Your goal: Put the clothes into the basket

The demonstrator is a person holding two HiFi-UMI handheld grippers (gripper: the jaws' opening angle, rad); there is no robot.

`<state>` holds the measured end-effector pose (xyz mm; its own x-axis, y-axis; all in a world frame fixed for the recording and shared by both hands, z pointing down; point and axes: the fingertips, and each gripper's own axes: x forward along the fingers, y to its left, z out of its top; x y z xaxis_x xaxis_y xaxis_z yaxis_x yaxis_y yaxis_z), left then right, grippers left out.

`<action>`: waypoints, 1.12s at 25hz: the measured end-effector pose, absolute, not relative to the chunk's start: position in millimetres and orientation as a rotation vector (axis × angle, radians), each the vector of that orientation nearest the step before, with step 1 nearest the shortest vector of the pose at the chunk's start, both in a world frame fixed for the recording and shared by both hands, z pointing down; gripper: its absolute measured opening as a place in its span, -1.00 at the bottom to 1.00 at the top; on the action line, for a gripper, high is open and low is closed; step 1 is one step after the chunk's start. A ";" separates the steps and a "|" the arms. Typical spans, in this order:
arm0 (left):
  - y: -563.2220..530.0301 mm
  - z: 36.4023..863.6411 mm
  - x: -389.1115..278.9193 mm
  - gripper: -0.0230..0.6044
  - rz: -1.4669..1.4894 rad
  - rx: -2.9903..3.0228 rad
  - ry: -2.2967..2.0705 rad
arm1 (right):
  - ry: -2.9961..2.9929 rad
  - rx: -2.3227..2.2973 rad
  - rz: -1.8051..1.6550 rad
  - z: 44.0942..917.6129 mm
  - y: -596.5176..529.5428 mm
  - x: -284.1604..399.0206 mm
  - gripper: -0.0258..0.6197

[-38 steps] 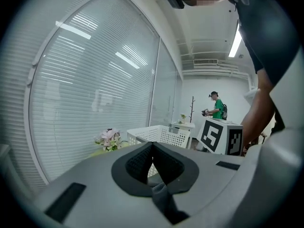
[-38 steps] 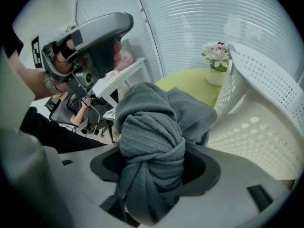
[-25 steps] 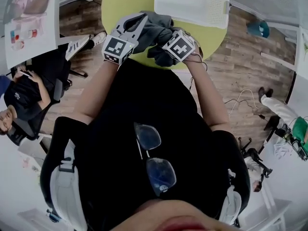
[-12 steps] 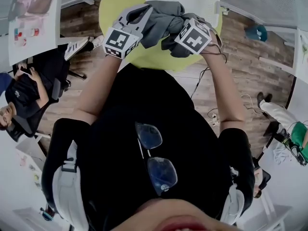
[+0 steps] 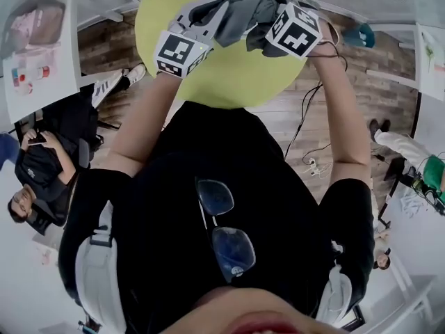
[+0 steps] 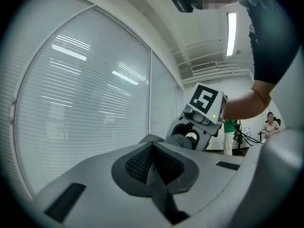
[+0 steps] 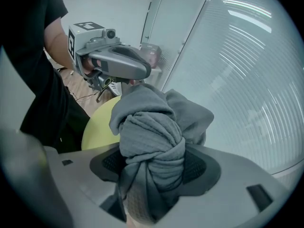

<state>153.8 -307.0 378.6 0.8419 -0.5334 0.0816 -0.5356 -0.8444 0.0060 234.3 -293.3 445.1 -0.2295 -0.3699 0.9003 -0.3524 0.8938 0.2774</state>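
A grey garment (image 5: 245, 4) hangs bunched between my two grippers, high over the round yellow-green table (image 5: 208, 75). In the right gripper view, my right gripper (image 7: 154, 167) is shut on a thick twisted wad of this grey garment (image 7: 152, 137); its marker cube (image 5: 299, 30) shows in the head view. My left gripper (image 5: 211, 16) points level, and its jaws (image 6: 152, 163) are pinched together on a thin fold of the same cloth. The basket is not visible in any view.
Window blinds (image 6: 80, 103) fill the background of both gripper views. A white side table with small items (image 5: 42, 47) stands at the left, with seated people (image 5: 35, 165) beside it. Cables (image 5: 313, 162) trail over the wooden floor at the right.
Both grippers have risen and moved toward the top of the head view, carrying the grey garment. The white basket seen earlier behind them has dropped out of sight.
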 end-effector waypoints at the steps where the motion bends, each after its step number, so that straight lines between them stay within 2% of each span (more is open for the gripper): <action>1: -309.6 377.5 156.9 -0.90 0.112 2.989 -0.862 | -1.827 0.540 -0.033 443.6 -299.3 237.2 0.10; 8: -327.1 382.8 171.8 -0.90 0.115 2.963 -0.910 | -1.761 0.535 -0.184 450.8 -338.4 259.7 0.10; 16: -344.1 421.5 178.1 -0.90 0.150 2.873 -1.055 | -1.768 0.366 -0.288 514.6 -371.1 266.2 0.10; 28: -361.6 467.3 183.6 -0.90 0.242 2.785 -1.124 | -1.821 0.245 -0.192 595.9 -397.6 270.1 0.10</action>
